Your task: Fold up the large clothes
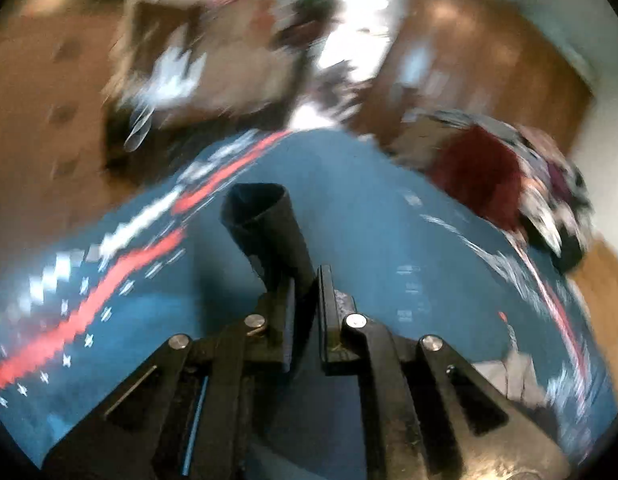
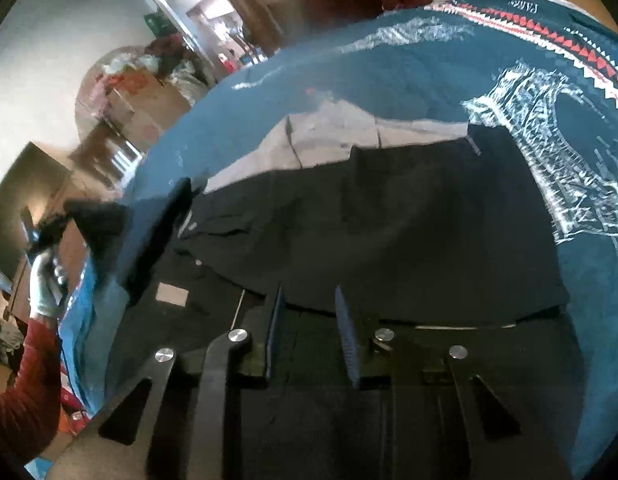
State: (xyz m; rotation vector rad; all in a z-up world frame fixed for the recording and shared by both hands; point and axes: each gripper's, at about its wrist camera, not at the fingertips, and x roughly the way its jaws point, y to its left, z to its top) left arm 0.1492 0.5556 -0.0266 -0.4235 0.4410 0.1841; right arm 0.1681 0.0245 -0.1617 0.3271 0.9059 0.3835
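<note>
Left hand-held gripper [image 1: 305,280] is clamping a black garment [image 2: 389,232] fold — right hand-held gripper [image 2: 309,320] is hovering, fingers apart, over the blue patterned cloth [image 2: 389,80]

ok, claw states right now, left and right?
Left claw: shut on a fold of the black garment.
Right claw: open, over the black garment.

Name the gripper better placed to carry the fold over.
Left: the left gripper is shut on a lifted edge of the black garment, while the right gripper sits open at its hem, holding nothing.
</note>
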